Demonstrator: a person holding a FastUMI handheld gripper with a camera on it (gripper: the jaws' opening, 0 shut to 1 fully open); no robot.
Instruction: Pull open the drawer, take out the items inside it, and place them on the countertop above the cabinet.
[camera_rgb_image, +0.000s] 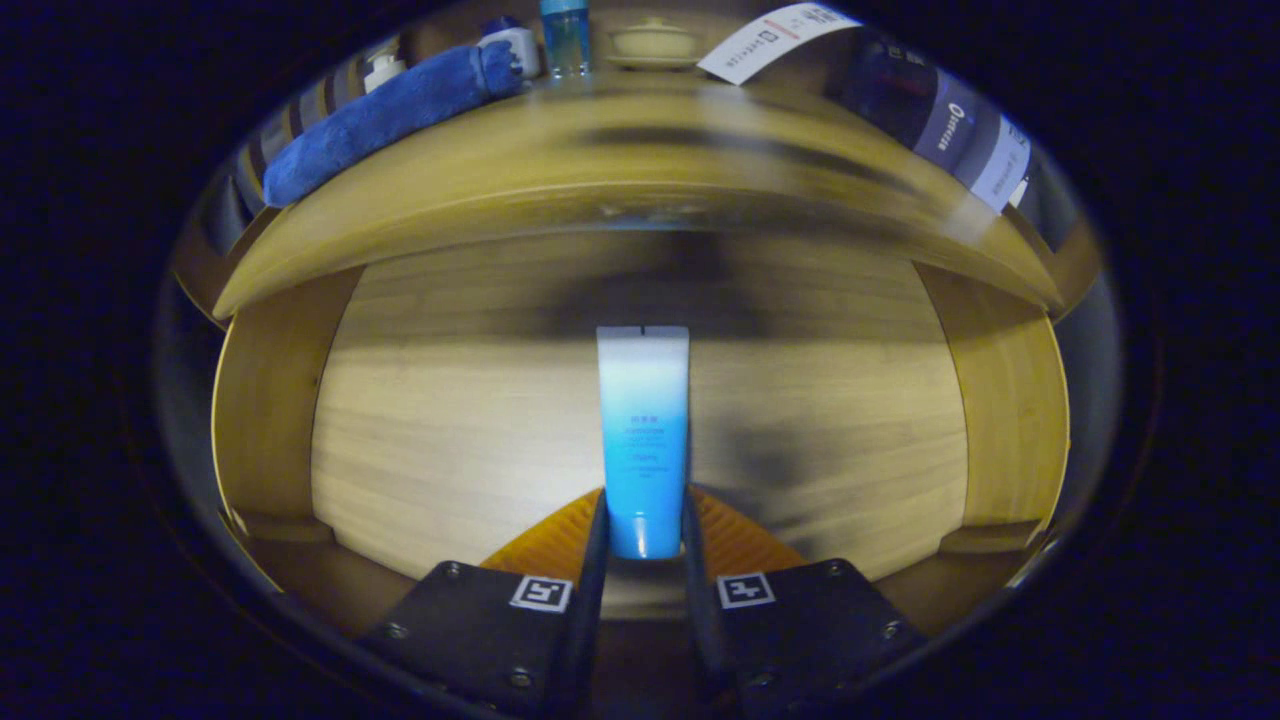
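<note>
Between the claw's fingers sits the cap end of a blue-and-white tube, both fingers pressing on its lower sides; claw closed on the tube. The tube points straight ahead along the fingers, its flat crimped end farthest from the claw. Below and beyond it lies the wooden floor of the open drawer, side walls to either side of the claw.

Pose: claw looks down and forward into the drawer, fingers level with each other, tube centred. Whether the tube rests on the drawer floor or is lifted clear of it, cannot tell.

Beyond and above the drawer: the tabletop edge, blurred. On it, ahead-left, a rolled blue towel; straight ahead a clear blue bottle and a small lidded bowl; ahead-right a dark packet with a white label.

Risks, judged:
- Grip is at the narrow cap end only, with most of the tube cantilevered ahead. A soft tube may sag or pivot in the fingers, or squeeze out forward if pressure is uneven.
- The tabletop overhangs the back of the drawer. Raising the claw without first drawing back could knock the crimped end on that edge and lever the tube loose.
- Placement room looks tight; setting down among the bottle and bowl could topple them.
</note>
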